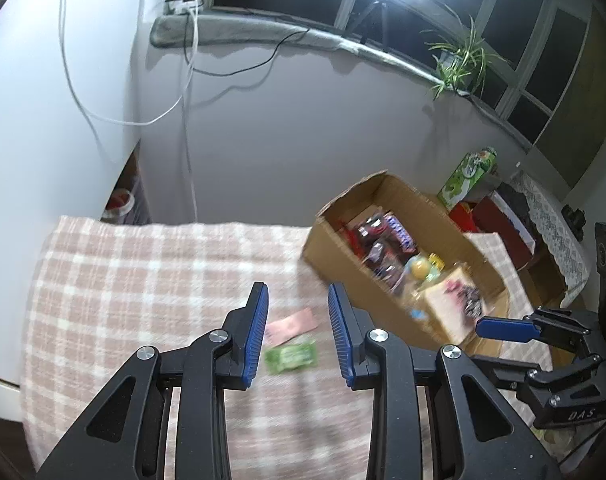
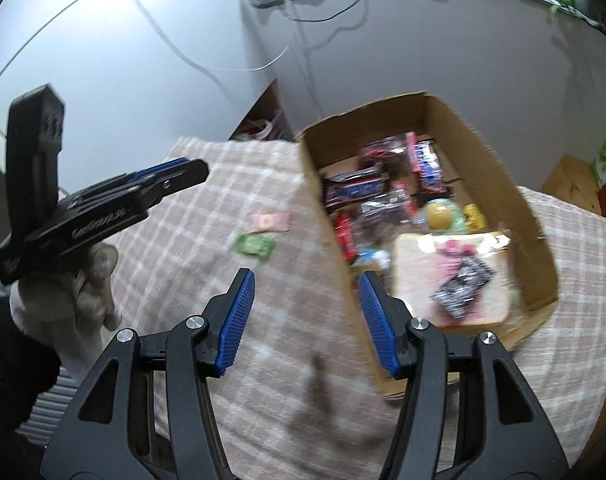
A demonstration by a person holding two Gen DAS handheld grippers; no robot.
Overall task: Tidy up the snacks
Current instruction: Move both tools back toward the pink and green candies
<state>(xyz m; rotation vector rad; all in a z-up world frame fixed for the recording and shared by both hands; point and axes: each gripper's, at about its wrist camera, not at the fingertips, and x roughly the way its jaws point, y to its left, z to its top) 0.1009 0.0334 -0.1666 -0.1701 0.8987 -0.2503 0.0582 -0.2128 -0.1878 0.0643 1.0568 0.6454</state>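
Observation:
An open cardboard box (image 1: 323,240) (image 2: 539,240) holds several wrapped snacks, among them dark candy bars (image 2: 355,190), a yellow round item (image 2: 441,216) and a beige packet (image 2: 451,280). A green packet (image 1: 290,356) (image 2: 255,245) and a pink packet (image 1: 293,324) (image 2: 269,221) lie on the checked cloth left of the box. My left gripper (image 1: 299,294) is open and empty above the two packets; it also shows in the right wrist view (image 2: 175,172). My right gripper (image 2: 307,280) is open and empty over the box's near left wall.
The table is covered by a pink and white checked cloth (image 1: 143,280). A white wall with hanging cables (image 1: 189,80) stands behind it. A green carton (image 1: 467,176) and red boxes (image 1: 499,220) sit right of the box. A potted plant (image 1: 459,60) is on the window sill.

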